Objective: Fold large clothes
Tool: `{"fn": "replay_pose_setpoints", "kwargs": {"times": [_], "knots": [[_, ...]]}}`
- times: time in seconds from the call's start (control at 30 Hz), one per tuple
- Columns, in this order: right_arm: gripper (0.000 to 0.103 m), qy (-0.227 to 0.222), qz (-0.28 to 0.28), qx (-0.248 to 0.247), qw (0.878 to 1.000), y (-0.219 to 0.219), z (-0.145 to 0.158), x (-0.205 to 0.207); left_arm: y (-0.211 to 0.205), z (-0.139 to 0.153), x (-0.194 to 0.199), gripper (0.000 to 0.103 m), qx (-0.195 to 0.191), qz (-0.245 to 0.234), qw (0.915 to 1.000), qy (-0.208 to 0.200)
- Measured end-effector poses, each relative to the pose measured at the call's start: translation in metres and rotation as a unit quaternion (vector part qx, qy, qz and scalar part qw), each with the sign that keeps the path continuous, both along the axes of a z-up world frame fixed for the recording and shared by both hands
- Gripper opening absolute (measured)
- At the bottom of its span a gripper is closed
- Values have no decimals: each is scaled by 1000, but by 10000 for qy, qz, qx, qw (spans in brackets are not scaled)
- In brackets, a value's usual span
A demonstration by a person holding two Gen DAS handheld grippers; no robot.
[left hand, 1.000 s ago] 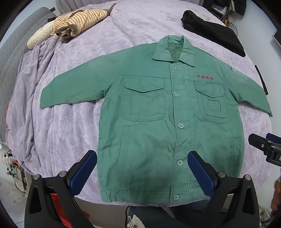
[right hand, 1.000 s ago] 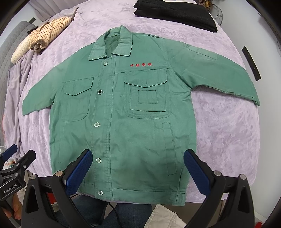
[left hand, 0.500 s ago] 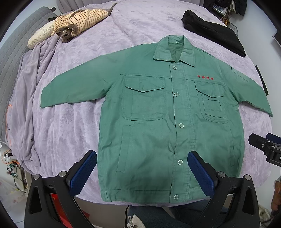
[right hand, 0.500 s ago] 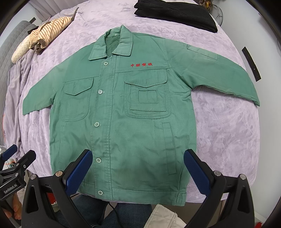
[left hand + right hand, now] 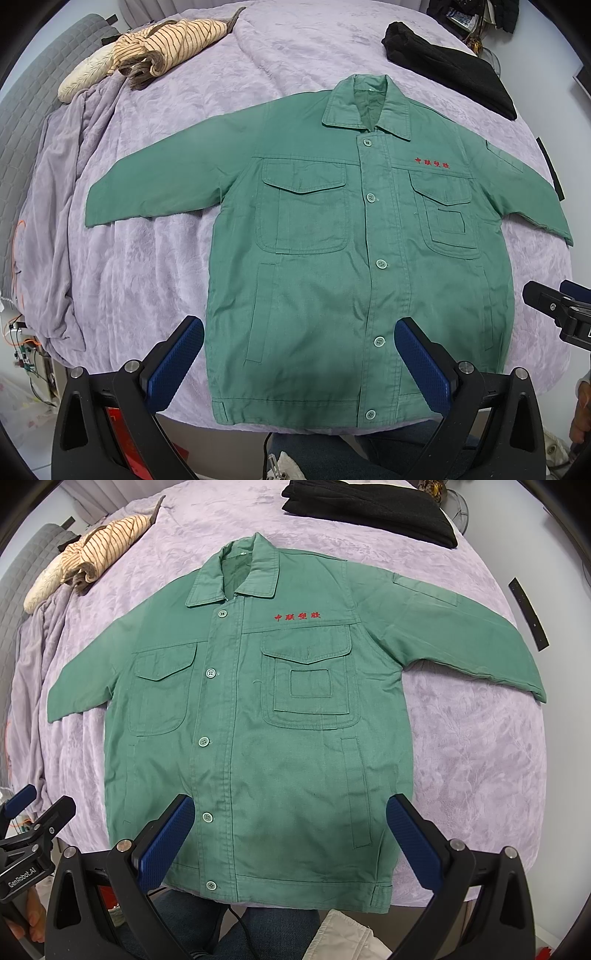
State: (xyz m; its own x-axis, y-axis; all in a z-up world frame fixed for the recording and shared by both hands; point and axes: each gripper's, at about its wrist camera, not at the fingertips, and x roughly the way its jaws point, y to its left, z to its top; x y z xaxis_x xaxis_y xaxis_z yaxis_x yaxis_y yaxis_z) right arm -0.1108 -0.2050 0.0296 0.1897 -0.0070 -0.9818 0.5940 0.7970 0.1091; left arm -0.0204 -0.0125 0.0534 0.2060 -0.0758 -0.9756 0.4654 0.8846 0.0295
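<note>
on the bed: green jacket [image 5: 332, 280] lies flat, front up, buttoned, on a lilac bedspread [image 5: 288, 55]
jacket layout: collar [image 5: 365, 107] points away from the cameras, hem [image 5: 295, 886] sits at the near edge of the bed, both sleeves spread out to the sides
jacket details: red embroidered characters [image 5: 297, 616] above one chest pocket; two flap pockets on the chest; a row of pale green buttons down the front
left gripper [image 5: 295, 354]: held above the hem area of the jacket, blue pads [image 5: 173, 362] spread wide, nothing between them, not touching the cloth
right gripper [image 5: 291, 830]: also over the lower part of the jacket, fingers wide apart and holding nothing, clear of the fabric
gripper positions: side by side at the near edge of the bed, each one showing at the margin of the other's view
far left of bed: striped beige garment [image 5: 173, 40] bunched up, well apart from the jacket
far right of bed: black folded garment [image 5: 369, 506] lying near the collar end but apart from it
bed edge: grey quilted surface [image 5: 22, 122] beside the bedspread on the left
</note>
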Motion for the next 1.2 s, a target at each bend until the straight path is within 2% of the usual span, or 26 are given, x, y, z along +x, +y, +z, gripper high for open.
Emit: {"fn": "replay_pose_setpoints", "kwargs": {"times": [1.2], "knots": [[103, -8, 10, 13, 10000, 1, 0, -1, 2, -1, -2, 103, 18, 12, 10000, 12]]}}
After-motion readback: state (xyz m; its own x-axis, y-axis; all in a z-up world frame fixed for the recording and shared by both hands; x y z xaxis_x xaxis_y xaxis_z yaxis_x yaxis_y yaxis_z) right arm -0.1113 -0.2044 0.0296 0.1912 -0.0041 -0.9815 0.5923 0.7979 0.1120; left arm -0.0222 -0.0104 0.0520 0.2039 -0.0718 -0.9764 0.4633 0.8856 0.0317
